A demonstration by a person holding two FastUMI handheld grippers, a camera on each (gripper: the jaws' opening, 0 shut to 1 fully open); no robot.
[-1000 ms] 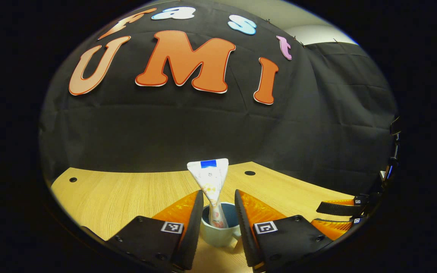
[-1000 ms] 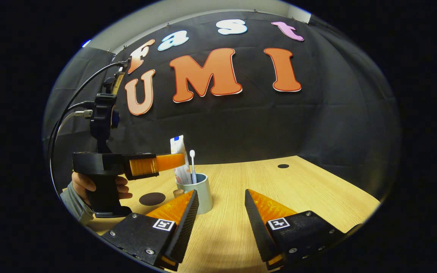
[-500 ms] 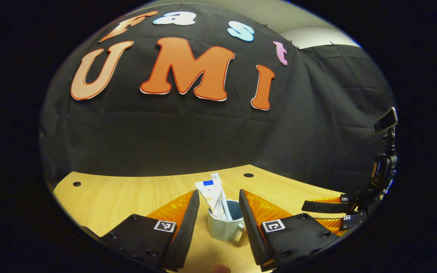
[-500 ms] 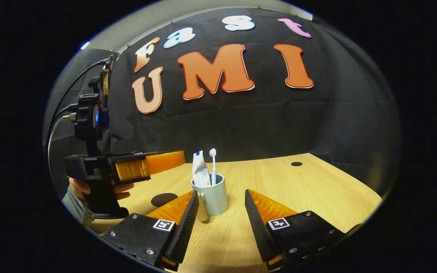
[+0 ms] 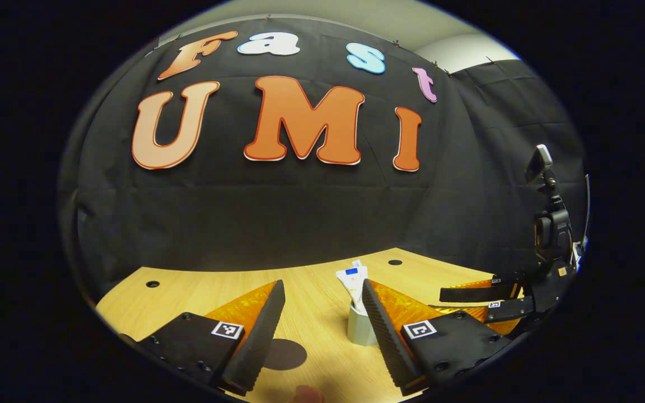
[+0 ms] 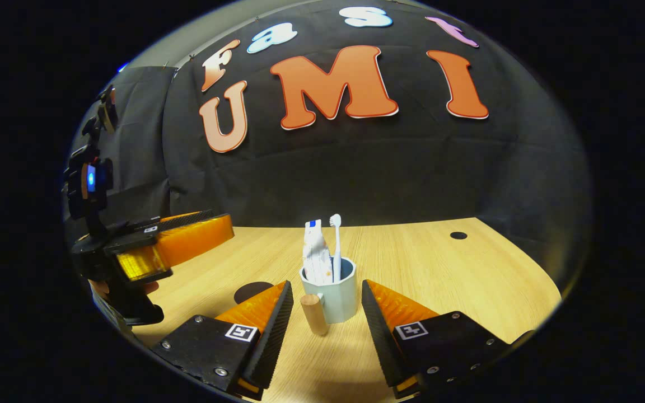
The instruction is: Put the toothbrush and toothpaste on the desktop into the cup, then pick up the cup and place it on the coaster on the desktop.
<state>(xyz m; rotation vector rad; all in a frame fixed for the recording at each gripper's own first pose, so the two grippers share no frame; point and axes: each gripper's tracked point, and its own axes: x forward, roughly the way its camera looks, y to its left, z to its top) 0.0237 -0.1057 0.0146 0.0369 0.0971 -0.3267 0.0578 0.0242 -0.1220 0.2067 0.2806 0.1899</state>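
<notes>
Right gripper view: left gripper (image 6: pixel 210 235) now farther from cup (image 6: pixel 336 294).

The pale wood-grain surface (image 6: pixel 412 263) looks like smooth laminate with a soft sheen. On it the pale blue-green cup (image 6: pixel 338 294) seems matt ceramic, its handle (image 6: pixel 314 314) a bare wooden peg. The white toothpaste tube (image 6: pixel 315 258) is slick printed plastic; the white toothbrush (image 6: pixel 336 246) is plastic too. The dark round coaster (image 5: pixel 289 354) lies flat and matt.
</notes>
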